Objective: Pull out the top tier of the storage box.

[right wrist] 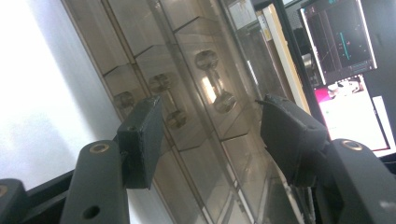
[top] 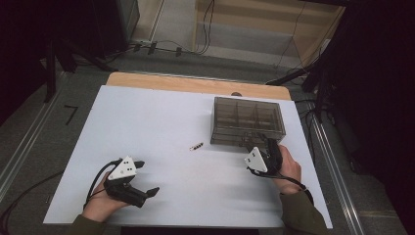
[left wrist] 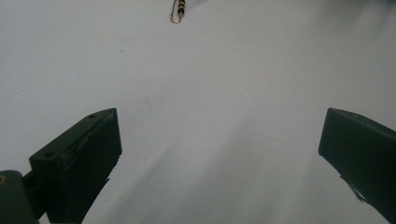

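Paperclip-like pin (top: 196,146), small and beaded with dark and yellow bands, lies alone on the white sheet (top: 147,122), roughly mid-table and just short of the box. Nearest me, the left gripper (top: 146,179) rests low on the sheet at the near left, its jaws spread wide with nothing between them; from its own camera the pin (left wrist: 178,10) sits straight ahead and far off, slightly left of the midline between the jaws. The pin's long axis runs on a slant, its near end toward the left gripper's side and its far end toward the box, so it lies almost end-on to that gripper. Over on the right, the right gripper (top: 268,145) hovers at the near wall of the smoky clear compartment box (top: 247,120), jaws also apart and empty, pointed up along the box's dividers (right wrist: 196,88). I'd judge the pin about midway between the two, well apart from both; the left has the open run at it, though it would need to turn to close across the thin wire.
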Demonstrator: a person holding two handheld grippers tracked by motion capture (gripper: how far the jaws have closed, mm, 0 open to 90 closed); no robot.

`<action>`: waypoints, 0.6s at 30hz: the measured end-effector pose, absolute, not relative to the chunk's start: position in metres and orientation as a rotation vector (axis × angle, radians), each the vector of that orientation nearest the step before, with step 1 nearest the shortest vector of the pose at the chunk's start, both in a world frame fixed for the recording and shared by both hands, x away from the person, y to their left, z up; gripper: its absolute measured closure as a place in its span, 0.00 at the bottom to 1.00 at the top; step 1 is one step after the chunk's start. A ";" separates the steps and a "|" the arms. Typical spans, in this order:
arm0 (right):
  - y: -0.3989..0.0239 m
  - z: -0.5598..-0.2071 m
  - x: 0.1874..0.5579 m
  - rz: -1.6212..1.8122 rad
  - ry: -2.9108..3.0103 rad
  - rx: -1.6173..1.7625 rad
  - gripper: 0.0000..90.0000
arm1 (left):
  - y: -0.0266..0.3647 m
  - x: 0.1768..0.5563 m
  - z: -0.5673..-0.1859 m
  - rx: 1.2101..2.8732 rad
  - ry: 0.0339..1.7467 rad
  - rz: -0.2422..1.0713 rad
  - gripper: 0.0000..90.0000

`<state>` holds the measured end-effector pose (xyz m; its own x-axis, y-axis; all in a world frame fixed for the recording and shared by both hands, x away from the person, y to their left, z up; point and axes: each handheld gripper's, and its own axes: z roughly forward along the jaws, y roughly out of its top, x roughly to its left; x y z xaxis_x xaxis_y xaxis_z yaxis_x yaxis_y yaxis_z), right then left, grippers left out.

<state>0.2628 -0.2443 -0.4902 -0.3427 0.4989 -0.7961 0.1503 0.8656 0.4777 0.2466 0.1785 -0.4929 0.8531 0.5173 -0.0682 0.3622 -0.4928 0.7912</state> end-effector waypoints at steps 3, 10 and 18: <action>-0.245 -0.489 0.264 0.379 1.910 0.471 0.43 | 0.178 0.247 -0.493 2.142 0.640 0.223 0.00; -0.244 -0.487 0.265 0.379 1.902 0.467 0.47 | 0.178 0.246 -0.492 2.146 0.631 0.227 0.00; -0.242 -0.487 0.266 0.356 1.894 0.443 0.53 | 0.177 0.246 -0.493 2.146 0.630 0.225 0.00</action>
<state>0.2656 -0.2417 -0.4874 -0.3253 0.4650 -0.8234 0.1344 0.8846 0.4465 0.2463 0.1770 -0.4926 0.8559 0.5133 -0.0627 0.3571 -0.4990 0.7896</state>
